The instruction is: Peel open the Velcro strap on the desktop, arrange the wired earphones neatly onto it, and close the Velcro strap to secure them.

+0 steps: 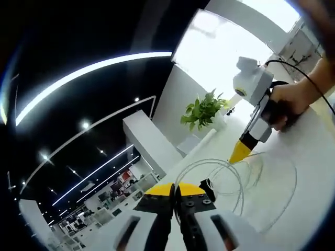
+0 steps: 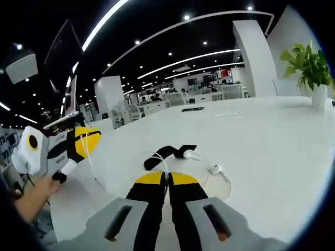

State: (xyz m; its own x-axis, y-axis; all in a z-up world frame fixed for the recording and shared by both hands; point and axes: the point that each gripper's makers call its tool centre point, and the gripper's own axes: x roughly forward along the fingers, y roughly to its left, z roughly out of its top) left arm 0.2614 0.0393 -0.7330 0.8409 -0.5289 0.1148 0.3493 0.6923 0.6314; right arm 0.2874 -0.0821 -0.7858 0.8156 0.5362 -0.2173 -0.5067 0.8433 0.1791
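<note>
Presently, left to right in the right gripper view: left tool (image 2: 86, 141), yellow-tipped, state cannot tell; black strap (image 2: 166, 153) flat on the white tabletop (image 2: 261, 136), just past the right tool (image 2: 168, 179), its jaws pressed together on nothing visible; white earphones (image 2: 212, 167) beside the strap, cord looped loosely. Likely light, limp and slippery cord; best taken at the bundled loops. Potted plant (image 2: 309, 68) far right.
</note>
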